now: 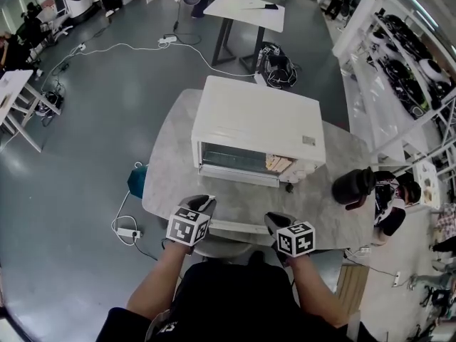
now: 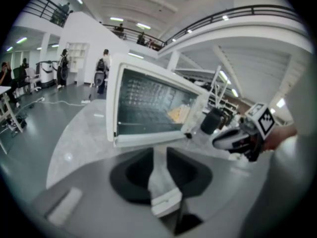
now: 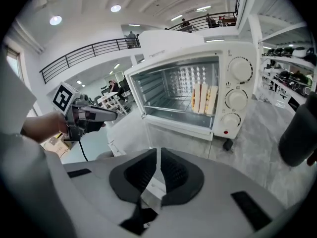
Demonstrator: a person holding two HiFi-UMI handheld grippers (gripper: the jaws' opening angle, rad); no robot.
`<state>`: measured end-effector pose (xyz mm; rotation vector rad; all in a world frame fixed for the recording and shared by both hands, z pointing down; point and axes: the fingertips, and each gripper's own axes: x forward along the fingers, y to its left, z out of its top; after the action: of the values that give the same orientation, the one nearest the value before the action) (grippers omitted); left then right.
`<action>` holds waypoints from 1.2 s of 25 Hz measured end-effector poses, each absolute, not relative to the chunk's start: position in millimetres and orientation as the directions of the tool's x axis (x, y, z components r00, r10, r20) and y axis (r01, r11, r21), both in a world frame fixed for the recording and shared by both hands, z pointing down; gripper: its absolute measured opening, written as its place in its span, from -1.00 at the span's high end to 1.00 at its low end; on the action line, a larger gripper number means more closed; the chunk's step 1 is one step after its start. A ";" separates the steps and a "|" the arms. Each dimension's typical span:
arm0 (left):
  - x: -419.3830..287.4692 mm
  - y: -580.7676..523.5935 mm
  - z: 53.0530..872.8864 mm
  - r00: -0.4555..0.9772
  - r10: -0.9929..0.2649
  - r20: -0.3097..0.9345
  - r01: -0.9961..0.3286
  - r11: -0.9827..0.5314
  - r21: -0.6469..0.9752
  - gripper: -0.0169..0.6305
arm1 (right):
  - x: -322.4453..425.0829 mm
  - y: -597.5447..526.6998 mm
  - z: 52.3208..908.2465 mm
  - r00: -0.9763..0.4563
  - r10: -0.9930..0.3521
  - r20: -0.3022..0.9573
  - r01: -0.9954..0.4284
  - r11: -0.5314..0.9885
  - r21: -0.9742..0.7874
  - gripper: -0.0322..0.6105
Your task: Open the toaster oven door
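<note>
head: steeply down over table (image 1: 167,164) | gripper views: low, near, facing toaster oven (image 1: 256,123) | shared: oven front

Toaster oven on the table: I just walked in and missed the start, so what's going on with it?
A person holds a gripper in each hand in front of the white toaster oven on the grey table. Its door is already folded down, and bread slices stand on the rack inside. The left gripper and right gripper hang near the table's front edge. Neither pair of tongs holds anything.
</note>
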<state>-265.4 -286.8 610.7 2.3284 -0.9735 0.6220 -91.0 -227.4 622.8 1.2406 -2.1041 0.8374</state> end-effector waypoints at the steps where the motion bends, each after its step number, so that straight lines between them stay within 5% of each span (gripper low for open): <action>1: -265.3 -289.3 604.2 0.634 -0.512 0.580 -0.749 -0.594 0.294 0.68 | -91.1 -231.8 615.9 -0.429 -0.564 0.706 -0.892 0.386 -0.234 0.84; 16: -186.3 -343.8 462.9 0.556 -0.749 0.359 -0.828 -0.539 0.158 0.87 | -23.2 -287.7 470.9 -0.638 -0.662 0.394 -0.758 0.629 -0.172 0.92; 30: -92.4 -335.9 343.5 0.519 -0.846 0.124 -0.855 -0.511 0.092 0.92 | 103.8 -301.8 345.5 -0.603 -0.794 0.071 -0.797 0.599 -0.077 0.92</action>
<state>-92.4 -335.9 343.5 2.6130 -1.4718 0.0950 103.8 -301.8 345.5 1.3851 -2.7822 0.1566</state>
